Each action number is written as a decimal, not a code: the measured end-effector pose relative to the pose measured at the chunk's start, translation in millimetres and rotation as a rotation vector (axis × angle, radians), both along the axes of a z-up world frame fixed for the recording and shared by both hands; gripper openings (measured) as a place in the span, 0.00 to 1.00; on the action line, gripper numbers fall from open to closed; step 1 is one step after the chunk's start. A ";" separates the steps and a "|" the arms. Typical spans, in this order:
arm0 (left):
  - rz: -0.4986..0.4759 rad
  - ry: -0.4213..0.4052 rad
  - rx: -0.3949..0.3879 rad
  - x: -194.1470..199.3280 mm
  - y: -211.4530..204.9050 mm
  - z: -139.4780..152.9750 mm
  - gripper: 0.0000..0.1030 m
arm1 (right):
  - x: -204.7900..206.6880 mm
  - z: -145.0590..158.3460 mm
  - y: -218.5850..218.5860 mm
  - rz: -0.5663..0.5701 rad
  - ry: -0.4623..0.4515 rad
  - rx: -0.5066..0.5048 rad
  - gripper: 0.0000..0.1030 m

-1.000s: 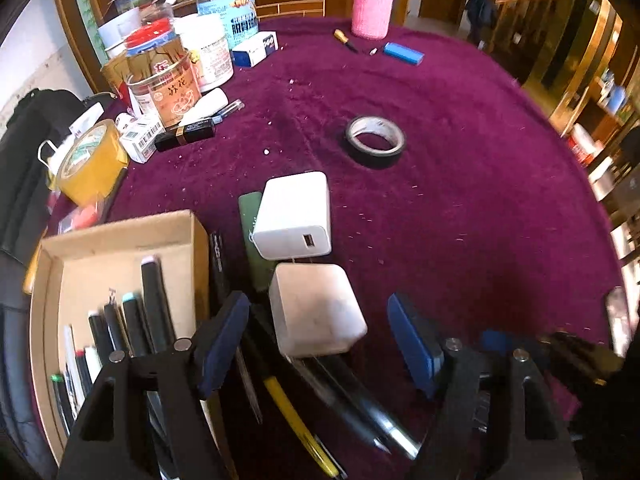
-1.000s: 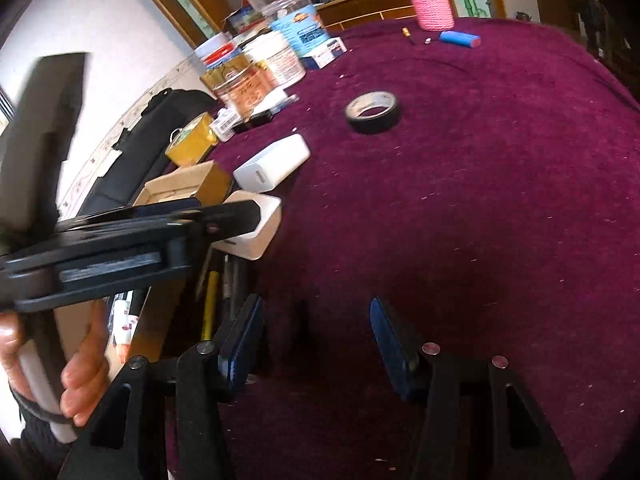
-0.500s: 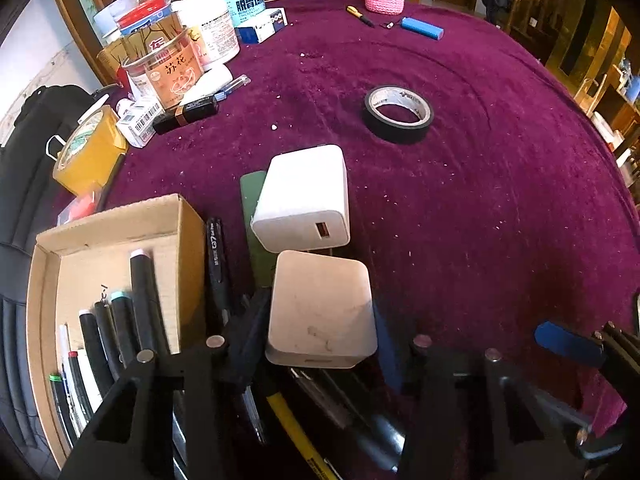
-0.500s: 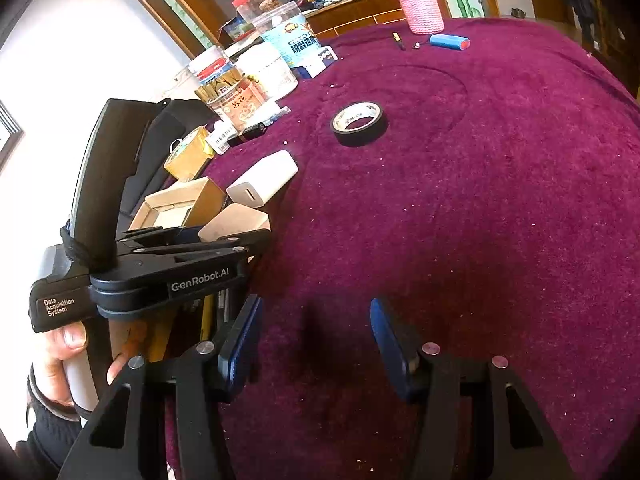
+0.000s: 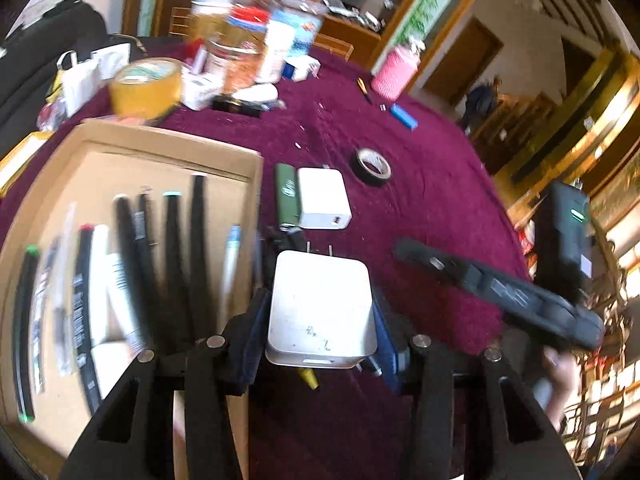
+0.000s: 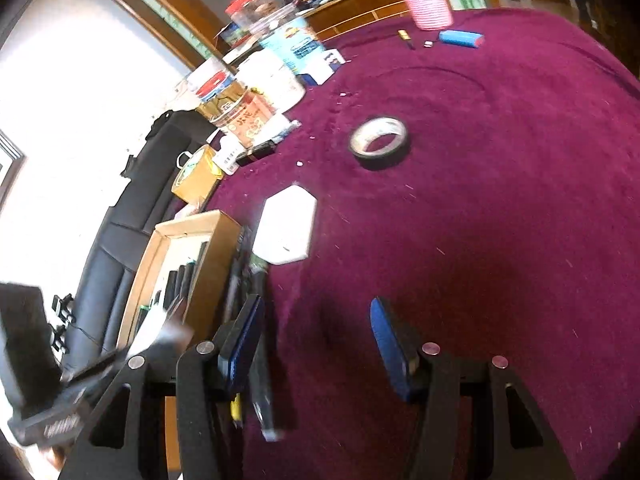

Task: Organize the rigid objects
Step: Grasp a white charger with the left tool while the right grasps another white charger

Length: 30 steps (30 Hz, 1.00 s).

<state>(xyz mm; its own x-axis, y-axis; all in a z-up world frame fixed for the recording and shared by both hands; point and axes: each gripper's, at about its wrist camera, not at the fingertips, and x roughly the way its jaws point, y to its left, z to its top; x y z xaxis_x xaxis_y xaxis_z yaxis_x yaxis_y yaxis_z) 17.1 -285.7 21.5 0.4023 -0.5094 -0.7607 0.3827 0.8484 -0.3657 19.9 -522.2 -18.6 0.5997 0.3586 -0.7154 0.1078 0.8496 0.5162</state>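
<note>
My left gripper (image 5: 319, 311) is shut on a white cube-shaped charger (image 5: 320, 300), its two prongs pointing away, held above the maroon cloth beside the cardboard box (image 5: 168, 140). Several pens (image 5: 172, 248) lie in that box. A second white charger (image 5: 324, 198) rests on the cloth with a green cylinder (image 5: 287, 196) against its left side. In the right wrist view my right gripper (image 6: 316, 344) stands open over loose pens (image 6: 260, 304), with nothing between its pads. The second charger (image 6: 286, 226) and the box (image 6: 180, 232) lie ahead of it.
A black tape roll (image 5: 372, 166) lies mid-table. Jars and tins (image 5: 256, 52), a yellow tape roll (image 5: 146, 88), a pink cup (image 5: 394, 72) and a blue lighter (image 5: 404, 117) crowd the far side. A black sofa (image 6: 132, 200) runs past the table's left edge.
My left gripper closed on the cube charger, lifted it off the pens and swung left, so the box now fills its left side. The right gripper shifted slightly and stayed open.
</note>
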 end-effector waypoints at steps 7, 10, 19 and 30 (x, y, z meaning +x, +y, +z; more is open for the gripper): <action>0.100 -0.098 -0.021 -10.1 51.6 16.8 0.46 | 69.2 3.2 38.8 0.032 0.043 -0.130 0.58; 0.120 -0.072 -0.044 -4.7 67.8 11.3 0.46 | 93.4 1.1 57.3 0.038 0.064 -0.234 0.58; 0.164 -0.050 -0.066 -0.1 100.7 3.8 0.46 | 109.1 -18.9 73.7 0.001 0.142 -0.372 0.57; 0.186 -0.037 -0.056 -5.9 113.0 2.2 0.46 | 101.8 -12.6 96.7 -0.020 0.129 -0.525 0.53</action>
<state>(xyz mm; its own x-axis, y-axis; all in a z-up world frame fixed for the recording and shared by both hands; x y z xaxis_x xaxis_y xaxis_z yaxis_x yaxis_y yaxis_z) 11.1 -172.7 23.7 0.5208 -0.4650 -0.7159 0.2355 0.8843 -0.4031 121.7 -425.5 -31.2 0.4984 -0.0770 -0.8635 0.1606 0.9870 0.0047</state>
